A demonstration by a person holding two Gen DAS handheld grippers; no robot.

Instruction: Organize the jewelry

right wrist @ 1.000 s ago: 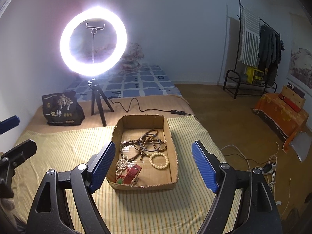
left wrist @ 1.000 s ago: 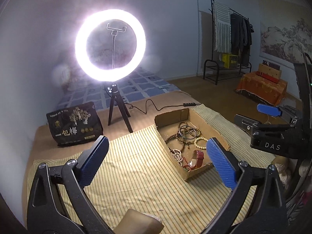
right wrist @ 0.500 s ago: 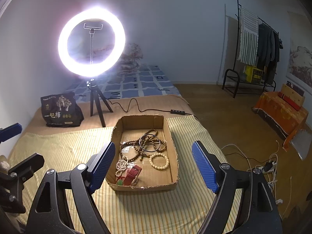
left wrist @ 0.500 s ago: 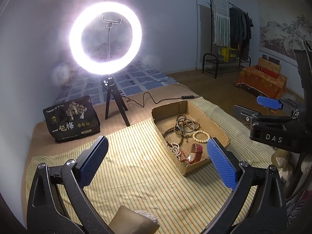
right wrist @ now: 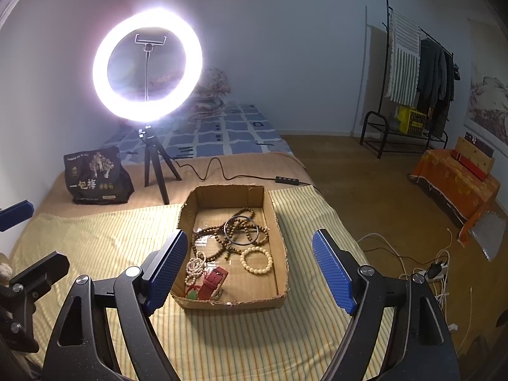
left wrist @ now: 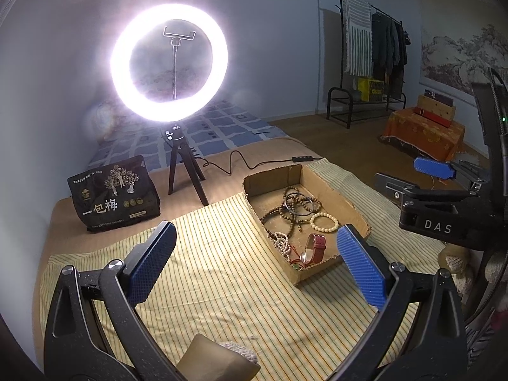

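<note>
Both the left gripper (left wrist: 257,265) and right gripper (right wrist: 249,270) hover spread and empty; the cardboard tray (right wrist: 281,244) of beaded bracelets (right wrist: 256,259) sits at twelve o'clock of the right.

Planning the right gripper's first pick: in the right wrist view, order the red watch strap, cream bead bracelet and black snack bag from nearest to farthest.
1. red watch strap, box's near left corner.
2. cream bead bracelet, mid-box, right.
3. black snack bag, far left, outside the box.

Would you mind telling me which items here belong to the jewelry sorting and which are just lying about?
Job: cardboard tray, brown bead strands, cream bead bracelet, red watch strap, dark bangle.
Lying about: ring light, black snack bag, clothes rack, striped cloth.
</note>
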